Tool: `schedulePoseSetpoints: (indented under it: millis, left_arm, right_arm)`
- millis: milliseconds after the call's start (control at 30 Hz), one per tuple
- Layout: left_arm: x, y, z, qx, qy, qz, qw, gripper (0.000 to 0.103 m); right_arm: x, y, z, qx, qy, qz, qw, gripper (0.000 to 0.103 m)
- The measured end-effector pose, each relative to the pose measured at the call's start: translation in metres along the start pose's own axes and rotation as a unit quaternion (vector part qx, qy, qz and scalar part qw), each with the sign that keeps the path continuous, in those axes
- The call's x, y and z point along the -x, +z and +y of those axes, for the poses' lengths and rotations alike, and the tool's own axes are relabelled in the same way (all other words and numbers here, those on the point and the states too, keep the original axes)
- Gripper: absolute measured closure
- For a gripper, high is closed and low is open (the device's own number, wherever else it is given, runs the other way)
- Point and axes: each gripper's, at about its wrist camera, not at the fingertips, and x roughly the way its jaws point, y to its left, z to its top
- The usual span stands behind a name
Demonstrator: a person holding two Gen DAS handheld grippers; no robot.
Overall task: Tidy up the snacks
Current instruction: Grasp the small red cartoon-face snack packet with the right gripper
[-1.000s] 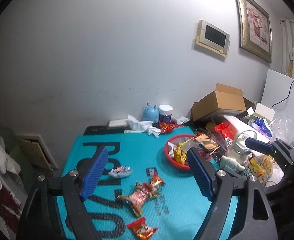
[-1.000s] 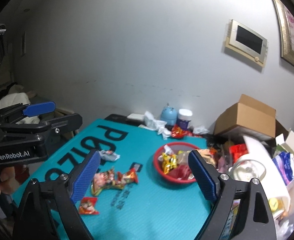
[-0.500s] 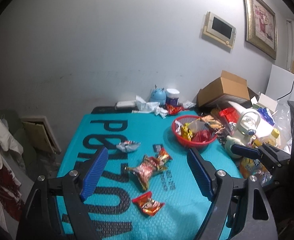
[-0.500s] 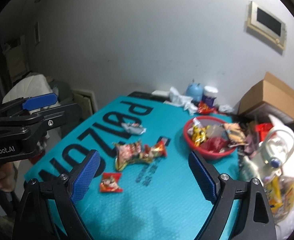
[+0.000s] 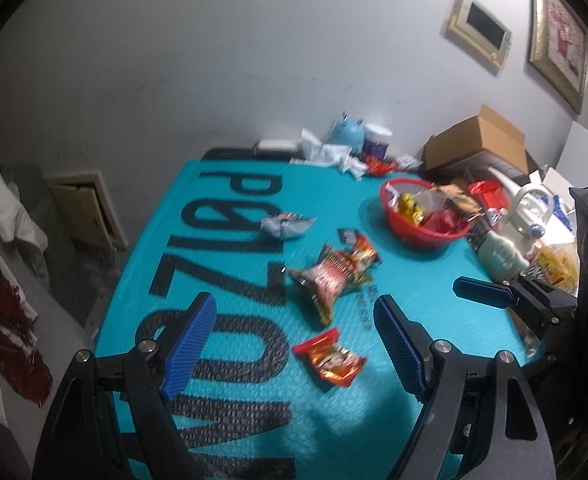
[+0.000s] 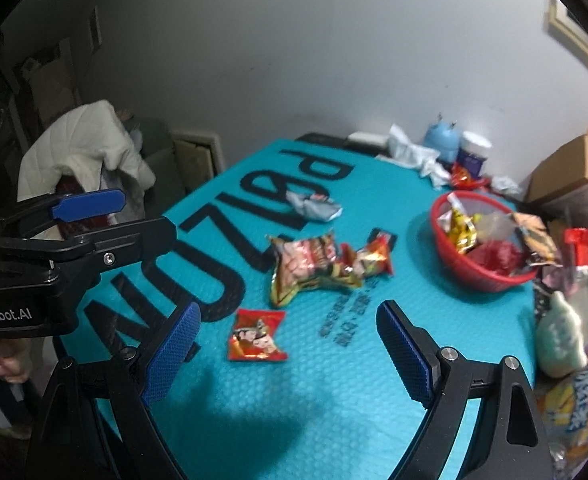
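Loose snack packets lie on a teal mat (image 5: pixel 394 380) (image 6: pixel 334 400). A small red packet (image 5: pixel 330 358) (image 6: pixel 255 335) lies nearest. A larger red-gold bag (image 5: pixel 334 276) (image 6: pixel 310 268) lies beyond it, touching a small orange packet (image 6: pixel 374 256). A silver packet (image 5: pixel 285 226) (image 6: pixel 314 206) lies farther back. A red basket (image 5: pixel 450 238) (image 6: pixel 490 280) holds several snacks at the right. My left gripper (image 5: pixel 294 344) is open and empty above the mat's near part. My right gripper (image 6: pixel 289 350) is open and empty, hovering over the small red packet.
A cardboard box (image 5: pixel 478 140), a blue toy (image 5: pixel 348 134), a jar (image 5: pixel 378 140), tissues (image 5: pixel 326 154) and bottles (image 5: pixel 526 216) crowd the back and right edges. A white cloth (image 6: pixel 89 140) lies on furniture left of the table.
Both grippers have moved down and closer to the mat. The loose packets now appear larger and lie between the fingers. Both stay open.
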Motion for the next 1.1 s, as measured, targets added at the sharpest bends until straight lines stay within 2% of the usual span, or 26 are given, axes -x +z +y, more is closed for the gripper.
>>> schedulePoseSetpoints:
  millis: [333,567,800,867,933,1100]
  left_arm:
    - [-0.040,-0.016,0.026,0.022,0.012,0.063,0.9977,0.022]
    - [-0.062,-0.025,0.043,0.043,0.019,0.088,0.9950,0.022]
    - [-0.074,-0.031,0.049,0.053,0.016,0.102,0.9933,0.022]
    - [-0.077,-0.032,0.051,0.056,0.016,0.105,0.9927,0.022]
    - [-0.080,-0.033,0.052,0.058,0.016,0.108,0.9923,0.022]
    - [-0.080,-0.029,0.048,0.057,0.010,0.104,0.9929,0.022]
  right_arm:
    - [-0.051,-0.007,0.005,0.000,0.032,0.062,0.998,0.013]
    - [-0.082,-0.012,0.009,0.004,0.050,0.102,0.994,0.020]
    - [-0.106,-0.020,0.010,0.010,0.059,0.136,0.989,0.034]
    - [-0.111,-0.023,0.011,0.010,0.060,0.144,0.988,0.040]
    - [-0.115,-0.026,0.011,0.010,0.064,0.152,0.986,0.055]
    - [-0.114,-0.028,0.012,0.021,0.071,0.152,0.986,0.061]
